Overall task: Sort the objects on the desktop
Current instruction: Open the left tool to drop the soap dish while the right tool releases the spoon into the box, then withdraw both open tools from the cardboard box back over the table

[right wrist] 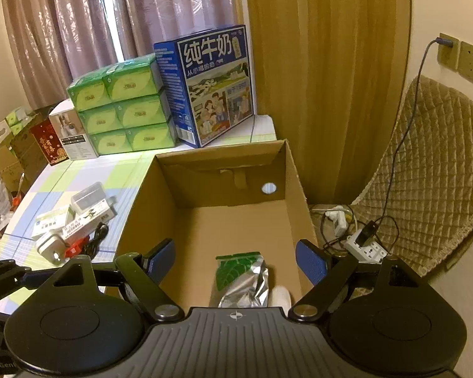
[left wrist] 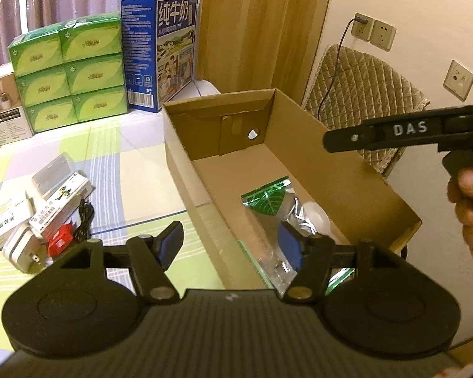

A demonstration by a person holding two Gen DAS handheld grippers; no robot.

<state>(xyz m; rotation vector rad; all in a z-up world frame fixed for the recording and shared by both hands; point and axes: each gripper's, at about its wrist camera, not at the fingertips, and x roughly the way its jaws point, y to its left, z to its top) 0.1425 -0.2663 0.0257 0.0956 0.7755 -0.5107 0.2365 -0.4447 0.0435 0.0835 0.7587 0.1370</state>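
Silver foil pouch with green leaf label [right wrist: 241, 280] lies dropped in brown cardboard box [right wrist: 205, 176]; our right claw [right wrist: 235, 263] spread, empty. Left claw [left wrist: 230, 245] half-spread, empty; next, desk clutter.

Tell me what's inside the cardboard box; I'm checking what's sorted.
Inside the cardboard box lie a silver foil pouch with a green leaf and something white beside it, partly hidden by the gripper body.

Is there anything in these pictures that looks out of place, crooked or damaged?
Nothing looks spilled or broken. The silver and green pouch lies crumpled and slanted on the floor of the cardboard box. The small items left on the table, among them the white charger, lie in a loose heap, not yet sorted.
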